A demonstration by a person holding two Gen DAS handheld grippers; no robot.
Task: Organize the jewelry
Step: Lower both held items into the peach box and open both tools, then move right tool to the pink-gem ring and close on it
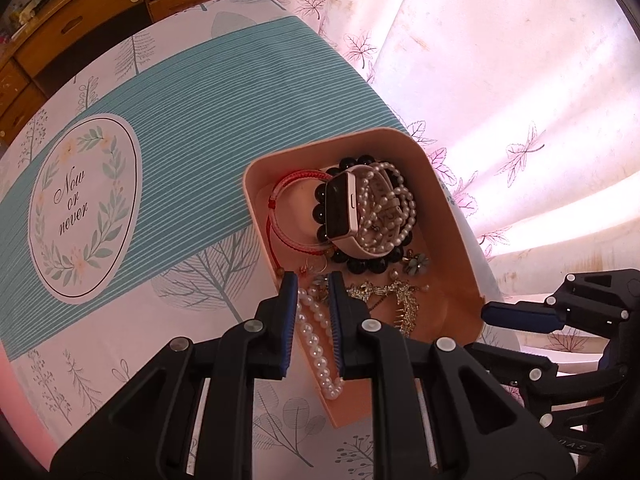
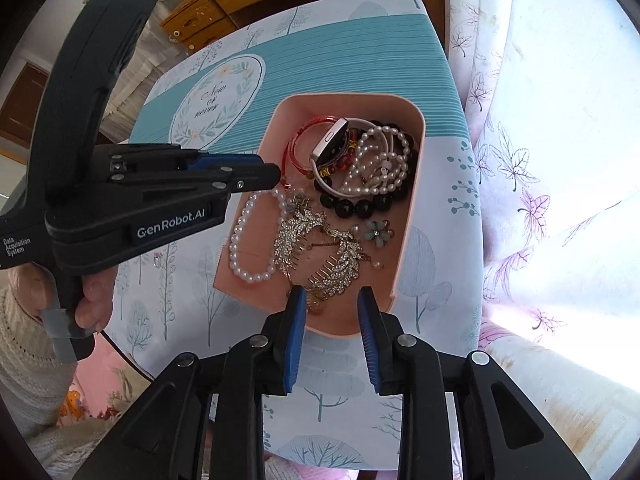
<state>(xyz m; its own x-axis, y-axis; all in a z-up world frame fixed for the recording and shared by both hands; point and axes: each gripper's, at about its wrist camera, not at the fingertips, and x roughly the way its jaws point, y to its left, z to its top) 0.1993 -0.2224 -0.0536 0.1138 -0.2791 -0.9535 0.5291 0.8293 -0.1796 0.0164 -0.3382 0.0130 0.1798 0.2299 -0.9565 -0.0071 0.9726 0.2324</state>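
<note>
The left gripper, narrowly parted, straddles a pearl bracelet draped over the pink tray's rim. The right gripper gapes empty at the near edge. The worktop mat reads "Now or never".

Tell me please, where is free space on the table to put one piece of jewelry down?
The teal striped cloth beyond the pink tray is bare, beside the "Now or never" emblem. The tree-print strip right of the tray is narrow. Inside the tray is crowded; the left gripper straddles the pearl strand.

Glossy pearl bracelet, matt pink plastic tray, rhinestone metal comb, cloth tablecloth.
</note>
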